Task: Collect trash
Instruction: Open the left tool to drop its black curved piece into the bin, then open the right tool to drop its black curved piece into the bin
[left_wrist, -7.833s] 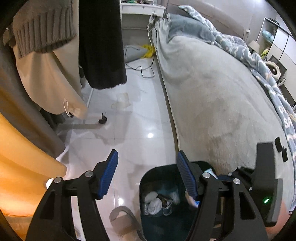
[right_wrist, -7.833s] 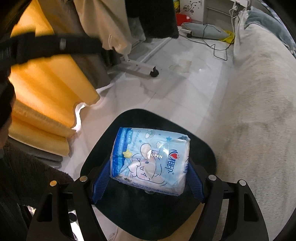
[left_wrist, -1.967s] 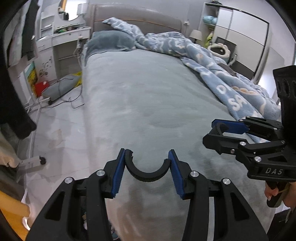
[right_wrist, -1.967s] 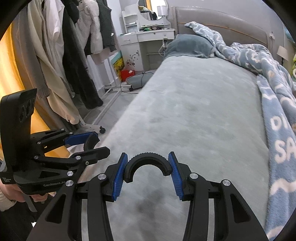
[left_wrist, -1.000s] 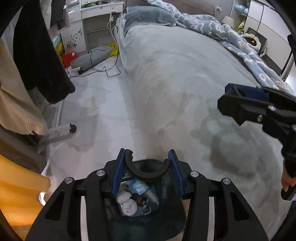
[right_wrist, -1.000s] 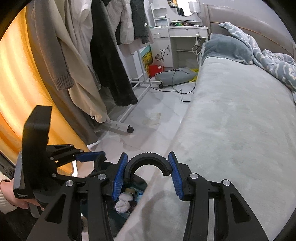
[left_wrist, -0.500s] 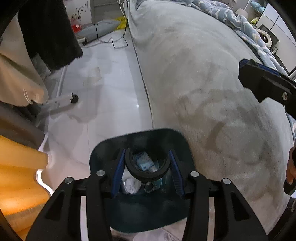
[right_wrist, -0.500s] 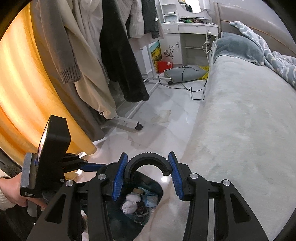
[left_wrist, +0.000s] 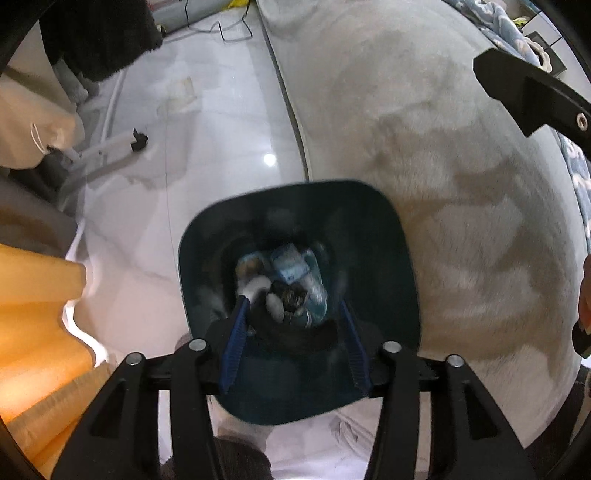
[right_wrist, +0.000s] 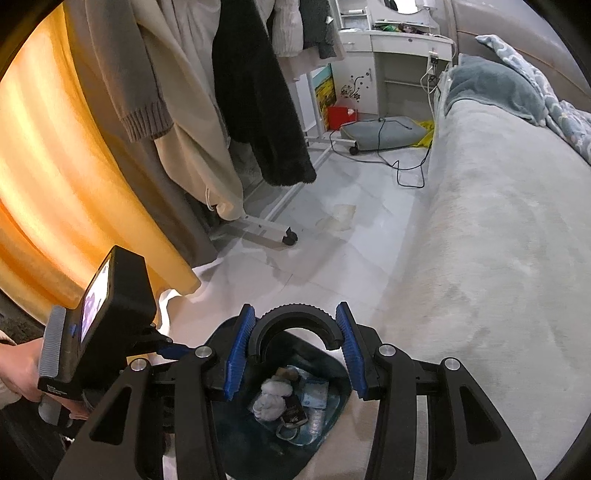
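Observation:
My left gripper (left_wrist: 291, 314) points straight down into a dark teal trash bin (left_wrist: 373, 229), and its jaws are opening. A blurred black half ring (left_wrist: 295, 334) lies between the blue pads (left_wrist: 232, 350), clear of both. In the bin lie white tissue wads (left_wrist: 255, 286), a blue packet (left_wrist: 290, 264) and a clear bottle. My right gripper (right_wrist: 295, 314) is shut on a second black half ring (right_wrist: 295, 321), arch up, over the bin's (right_wrist: 332, 402) far rim. The left gripper's body (right_wrist: 110, 317) and a hand show at the lower left.
The bin stands on a glossy white floor against the grey bed (right_wrist: 498, 258). A clothes rack with hanging coats (right_wrist: 255, 92) and its wheeled foot (right_wrist: 290, 236) stands to the left, before an orange curtain (right_wrist: 55, 184). Cables and a grey cushion (right_wrist: 384, 133) lie by the white desk.
The left gripper sank toward the bin and tipped further down; its jaws widened and its half ring came free of the pads. The right gripper moved closer to the bin, ring still held.

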